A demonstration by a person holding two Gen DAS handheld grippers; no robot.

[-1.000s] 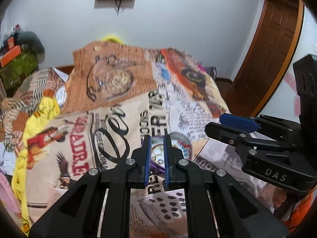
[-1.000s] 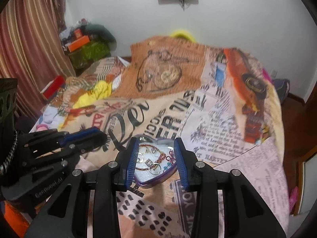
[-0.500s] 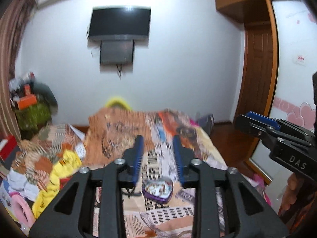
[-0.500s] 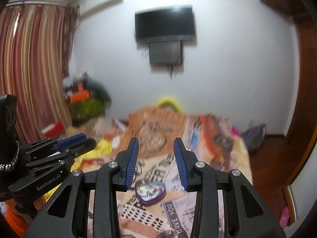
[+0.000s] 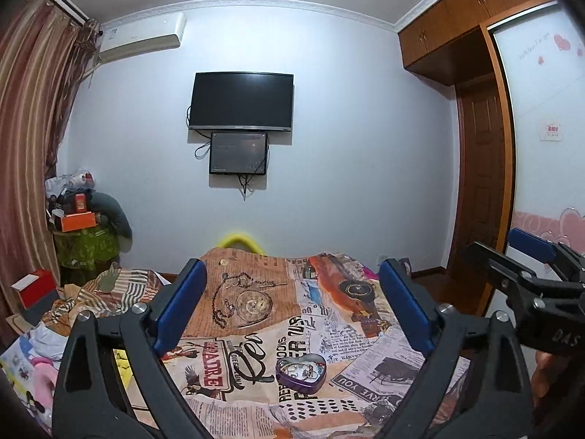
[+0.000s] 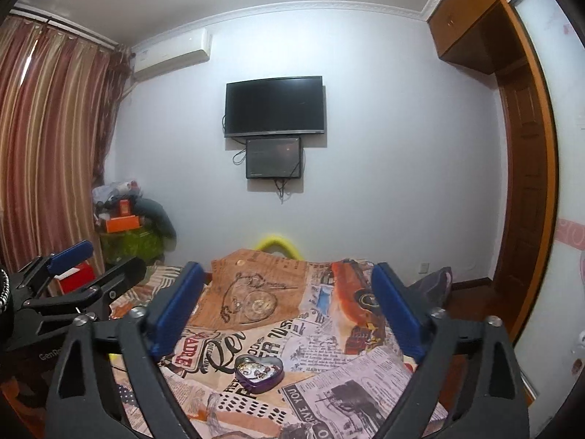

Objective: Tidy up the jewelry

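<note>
A purple heart-shaped tin [image 5: 300, 372] lies open on the printed bedspread [image 5: 256, 333], with several rings and chains inside. It also shows in the right wrist view [image 6: 259, 368]. My left gripper [image 5: 292, 309] is wide open and empty, held well above and short of the tin. My right gripper [image 6: 287, 307] is wide open and empty too, at about the same height. The right gripper shows at the right edge of the left wrist view [image 5: 530, 263]. The left gripper shows at the left edge of the right wrist view [image 6: 84, 270].
The bed fills the lower middle. Loose clothes [image 5: 73, 314] pile on its left side. A cluttered green stand [image 5: 86, 241] and striped curtains [image 6: 47, 153] are on the left. A wall TV [image 5: 240, 101] hangs ahead. A wooden door [image 5: 482, 190] and wardrobe are on the right.
Both grippers rose and pulled back from the tin, tilting up toward the far wall. Both opened from a narrow gap to wide open. The tin stayed on the bed.
</note>
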